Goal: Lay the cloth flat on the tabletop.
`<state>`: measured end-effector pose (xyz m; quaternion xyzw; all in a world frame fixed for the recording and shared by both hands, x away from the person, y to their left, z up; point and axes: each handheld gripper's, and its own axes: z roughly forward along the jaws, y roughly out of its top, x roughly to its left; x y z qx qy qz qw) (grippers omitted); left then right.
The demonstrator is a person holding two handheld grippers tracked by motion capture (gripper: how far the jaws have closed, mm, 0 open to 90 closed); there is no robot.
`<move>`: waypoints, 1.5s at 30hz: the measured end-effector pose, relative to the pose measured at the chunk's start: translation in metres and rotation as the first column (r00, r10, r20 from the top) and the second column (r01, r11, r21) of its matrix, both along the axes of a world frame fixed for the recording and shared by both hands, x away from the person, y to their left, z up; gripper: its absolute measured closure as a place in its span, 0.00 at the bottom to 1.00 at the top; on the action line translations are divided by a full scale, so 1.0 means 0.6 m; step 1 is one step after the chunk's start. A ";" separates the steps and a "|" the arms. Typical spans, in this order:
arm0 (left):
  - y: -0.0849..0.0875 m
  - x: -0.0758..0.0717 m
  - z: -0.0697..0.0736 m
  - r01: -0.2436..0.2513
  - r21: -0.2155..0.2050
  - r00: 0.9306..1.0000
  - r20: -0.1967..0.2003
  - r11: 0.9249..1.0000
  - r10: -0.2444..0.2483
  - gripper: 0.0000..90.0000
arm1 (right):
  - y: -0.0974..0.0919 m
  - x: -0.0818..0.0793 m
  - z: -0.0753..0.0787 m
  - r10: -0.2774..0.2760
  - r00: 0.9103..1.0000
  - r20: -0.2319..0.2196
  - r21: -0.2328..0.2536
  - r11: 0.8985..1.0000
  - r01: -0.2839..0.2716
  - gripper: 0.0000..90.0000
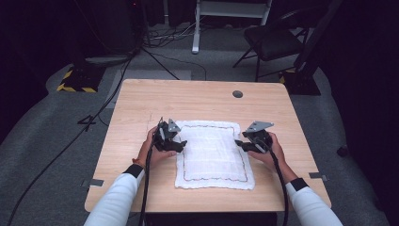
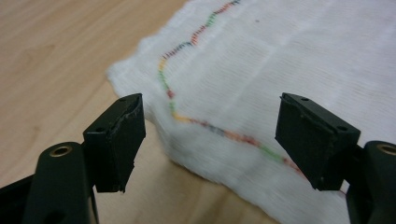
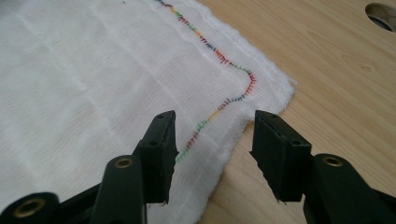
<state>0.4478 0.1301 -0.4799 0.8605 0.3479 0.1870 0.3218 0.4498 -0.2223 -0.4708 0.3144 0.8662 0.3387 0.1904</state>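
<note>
A white cloth (image 1: 212, 155) with a multicoloured stitched border lies flat on the wooden table (image 1: 197, 99). My left gripper (image 1: 181, 145) sits at the cloth's left edge near its far corner. In the left gripper view this gripper (image 2: 210, 140) is open, and the cloth (image 2: 280, 60) edge lies between the jaws without the pads touching it. My right gripper (image 1: 241, 145) is at the cloth's right edge near the far right corner. It (image 3: 215, 154) is open too, one jaw over the cloth (image 3: 93, 84) and the other over bare wood.
A round cable hole (image 1: 237, 94) is set in the table's far side, also visible as a hole (image 3: 383, 14) in the right gripper view. Beyond the table stand a dark chair (image 1: 275, 40), a yellow-and-black striped base (image 1: 75, 87) and floor cables.
</note>
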 end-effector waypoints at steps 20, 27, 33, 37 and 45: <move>0.033 0.083 -0.014 -0.130 -0.055 0.991 -0.047 0.990 0.128 0.41 | -0.018 0.040 -0.025 -0.156 0.987 -0.025 -0.076 0.985 0.154 0.57; 0.013 0.102 -0.020 -0.104 -0.060 0.993 -0.064 0.993 0.100 0.37 | -0.023 0.043 -0.026 -0.160 0.986 -0.034 -0.059 0.986 0.158 0.56; -0.004 0.118 -0.027 -0.103 -0.056 0.992 -0.085 0.993 0.098 0.26 | -0.033 0.048 -0.020 -0.183 0.983 -0.001 -0.005 0.983 0.183 0.59; -0.004 0.124 -0.030 -0.107 -0.084 0.989 -0.114 0.991 0.097 0.26 | -0.034 0.048 -0.022 -0.178 0.984 -0.011 -0.004 0.984 0.178 0.58; -0.002 0.118 -0.029 -0.059 -0.101 0.994 -0.102 0.993 0.049 0.40 | -0.060 0.033 -0.001 -0.148 0.989 -0.017 0.072 0.986 0.149 0.54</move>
